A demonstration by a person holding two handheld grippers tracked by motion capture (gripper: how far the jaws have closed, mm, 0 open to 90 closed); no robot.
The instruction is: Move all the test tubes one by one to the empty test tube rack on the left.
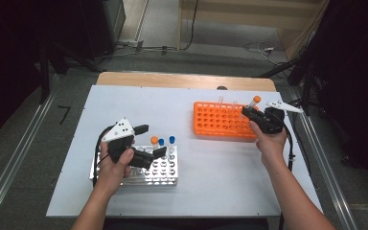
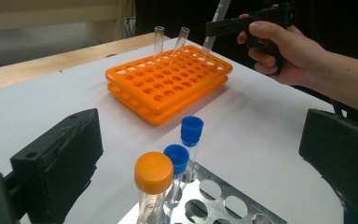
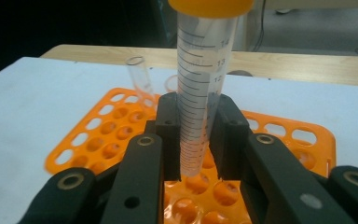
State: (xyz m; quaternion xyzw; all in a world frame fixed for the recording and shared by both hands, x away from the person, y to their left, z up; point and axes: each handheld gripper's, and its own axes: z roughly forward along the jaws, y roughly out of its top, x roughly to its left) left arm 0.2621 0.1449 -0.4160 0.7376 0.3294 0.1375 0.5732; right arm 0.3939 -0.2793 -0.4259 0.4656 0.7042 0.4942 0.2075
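The orange rack [image 2: 168,84] looked like smooth, slightly glossy plastic, while the other rack [image 1: 160,173] was shiny bare metal. The tube [image 3: 200,93] was clear plastic with printed marks and a matt orange cap [image 3: 210,5]. The tabletop [image 1: 220,163] was a matt white sheet over a wooden edge [image 1: 182,80], and the gripper pads [image 3: 168,135] looked like rough black plastic.

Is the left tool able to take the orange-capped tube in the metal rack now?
Probably yes: the left tool is open, and the orange-capped tube stands between its jaws, with nothing blocking.
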